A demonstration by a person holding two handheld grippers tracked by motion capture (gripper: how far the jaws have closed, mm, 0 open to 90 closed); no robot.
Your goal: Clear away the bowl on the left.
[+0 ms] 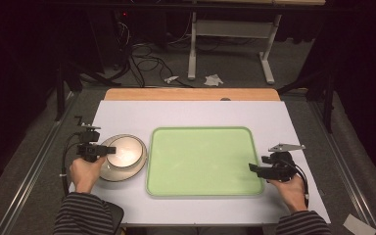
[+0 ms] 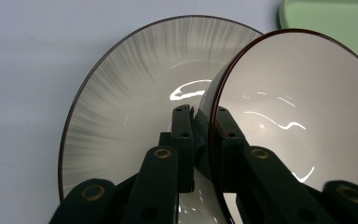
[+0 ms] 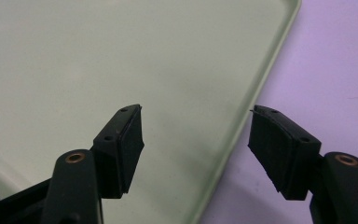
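Observation:
A white bowl point(image 1: 126, 148) point(image 2: 298, 116) with a dark rim is tilted up over a larger grey-streaked plate point(image 1: 119, 175) point(image 2: 135, 88), left of a pale green tray point(image 1: 203, 161). My left gripper point(image 1: 108, 150) point(image 2: 201, 112) is shut on the bowl's near rim, one jaw inside it and one outside. Over the tray's right edge point(image 3: 242, 121) my right gripper point(image 1: 250, 167) point(image 3: 196, 122) stands open with nothing between its jaws, one jaw above the tray and the other above the white mat point(image 3: 335, 60).
The tray's bare surface point(image 3: 98, 56) lies on a white mat point(image 1: 191, 112) covering a wooden table point(image 1: 191, 94). Beyond the table are floor cables point(image 1: 147, 61) and a white desk frame point(image 1: 230, 39). Striped sleeves point(image 1: 81, 213) enter from the bottom.

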